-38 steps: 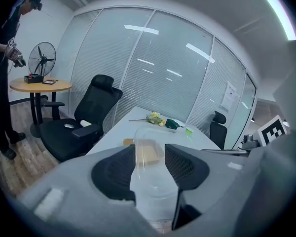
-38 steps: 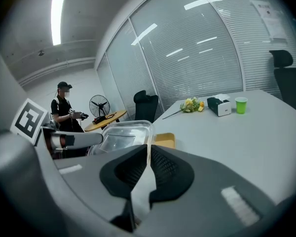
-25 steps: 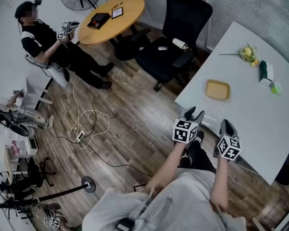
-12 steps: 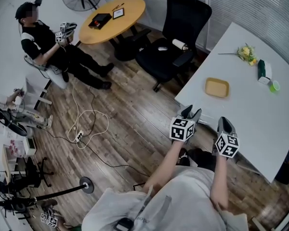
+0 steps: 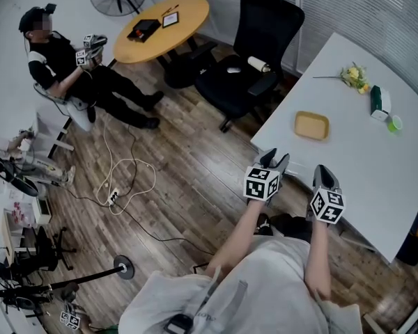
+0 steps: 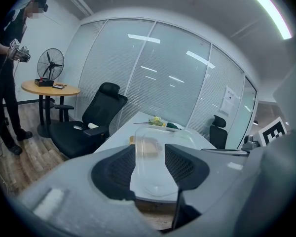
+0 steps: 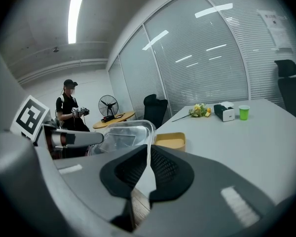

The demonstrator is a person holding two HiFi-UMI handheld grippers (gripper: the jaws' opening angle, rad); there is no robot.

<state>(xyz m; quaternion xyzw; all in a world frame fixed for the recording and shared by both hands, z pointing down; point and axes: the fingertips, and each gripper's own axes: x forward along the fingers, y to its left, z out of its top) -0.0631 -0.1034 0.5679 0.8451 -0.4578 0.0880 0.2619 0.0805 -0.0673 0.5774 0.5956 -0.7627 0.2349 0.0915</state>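
Two hand-held grippers point(image 5: 274, 160) point(image 5: 323, 174) on clear container point(image 6: 150, 149)

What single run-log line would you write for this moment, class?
left gripper: shut on clear container | right gripper: shut on its rim | location: white table, near edge

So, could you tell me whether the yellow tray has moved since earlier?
No. The yellow tray keeps its place by the edge of the white table.

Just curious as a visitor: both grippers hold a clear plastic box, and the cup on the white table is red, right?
The cup is green, not red; the right gripper view shows it. Both the left gripper and right gripper do hold the clear plastic box.
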